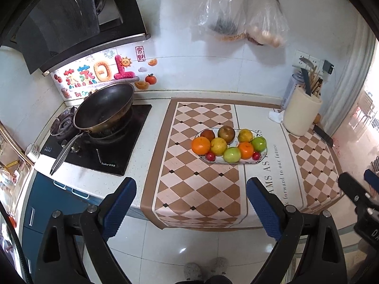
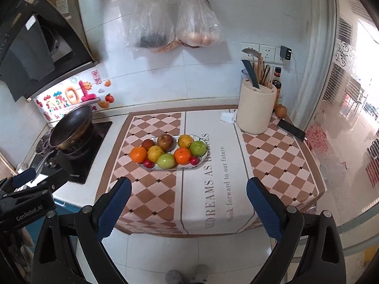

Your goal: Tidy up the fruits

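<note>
An oval plate (image 1: 239, 161) (image 2: 200, 158) sits on the checked counter mat (image 1: 189, 189) (image 2: 151, 189), loaded with fruit: two oranges (image 1: 200, 145) (image 2: 182, 156), two green apples (image 1: 232, 154) (image 2: 198, 148), yellow fruits (image 1: 218, 146) (image 2: 155, 153), brownish apples (image 1: 226, 134) (image 2: 165, 142) and small red fruits (image 1: 210, 156) (image 2: 148, 163). My left gripper (image 1: 191, 194) is open and empty, held off the counter's front edge. My right gripper (image 2: 189, 195) is likewise open and empty, back from the plate. Each gripper shows at the edge of the other's view.
A black wok (image 1: 104, 106) (image 2: 71, 127) rests on the gas hob at the left. A cream utensil holder (image 1: 302, 111) (image 2: 255, 108), a phone (image 2: 291, 130), a bottle and a crumpled tissue stand at the back right. Plastic bags and scissors hang on the wall.
</note>
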Motion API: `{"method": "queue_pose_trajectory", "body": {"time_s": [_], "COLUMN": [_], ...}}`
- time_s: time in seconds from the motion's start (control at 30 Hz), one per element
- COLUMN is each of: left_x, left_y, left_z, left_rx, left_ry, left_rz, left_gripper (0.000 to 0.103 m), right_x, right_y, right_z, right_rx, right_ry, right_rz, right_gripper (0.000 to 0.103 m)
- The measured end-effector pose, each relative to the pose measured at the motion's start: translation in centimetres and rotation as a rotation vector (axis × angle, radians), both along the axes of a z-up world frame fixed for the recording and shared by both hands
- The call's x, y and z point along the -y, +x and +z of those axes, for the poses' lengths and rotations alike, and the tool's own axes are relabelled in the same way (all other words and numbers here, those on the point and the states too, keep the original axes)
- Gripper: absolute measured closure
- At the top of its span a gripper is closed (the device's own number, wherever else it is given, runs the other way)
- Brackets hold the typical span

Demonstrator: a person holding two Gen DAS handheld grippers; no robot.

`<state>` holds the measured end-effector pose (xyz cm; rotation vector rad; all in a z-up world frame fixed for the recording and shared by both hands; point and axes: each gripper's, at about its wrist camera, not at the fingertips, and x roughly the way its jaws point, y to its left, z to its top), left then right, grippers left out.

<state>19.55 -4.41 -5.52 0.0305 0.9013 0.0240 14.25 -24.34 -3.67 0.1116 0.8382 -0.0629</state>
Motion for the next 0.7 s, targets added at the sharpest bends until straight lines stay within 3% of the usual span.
{"method": "queue_pose_trajectory", "body": {"time_s": [0.6,0.7], "left_x": [1.5,1.6], "left_y": [4.5,4.7], "left_z": [-2.8,-3.1], "left_rx": [-0.030,-0.037], "left_ry": [0.036,0.033], "left_rz": [0.006,0.003], "left_gripper": [0.008,0.000], "right_x": [0.5,0.7], "right_y": [6.8,7.2], "right_z": [-5.2,-5.9], "right_rx": [-0.082,-0.093], "right_ry": [-0.018,-0.014], "right_rz": [0.006,0.001], "right_gripper": [0.003,0.003]}}
